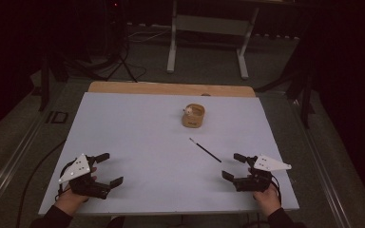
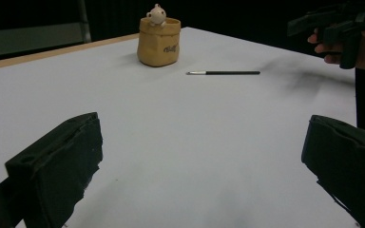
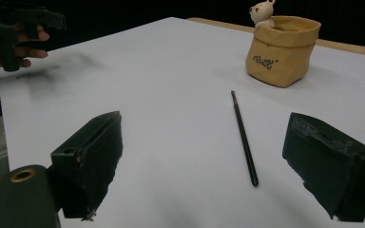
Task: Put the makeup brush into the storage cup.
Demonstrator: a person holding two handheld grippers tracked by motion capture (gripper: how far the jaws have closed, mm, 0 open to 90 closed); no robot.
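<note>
Left gripper [image 1: 108, 169] and right gripper [image 1: 231, 166], fingers wide apart and empty, rest on the counter [image 1: 138, 142]; brush [image 1: 205, 150] lies ahead.

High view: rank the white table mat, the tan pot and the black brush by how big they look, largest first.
1. White table mat, by far the largest.
2. Tan pot.
3. Black brush: as long as the pot is wide, but much thinner.

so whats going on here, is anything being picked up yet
Not yet. A person holds a two-jaw gripper in each hand near the front edge of the white table. The left gripper and the right gripper both stand open and hold nothing. A thin black brush lies flat on the table just beyond the right gripper, untouched. Farther back stands a small tan pot with a little animal figure at its rim.
</note>
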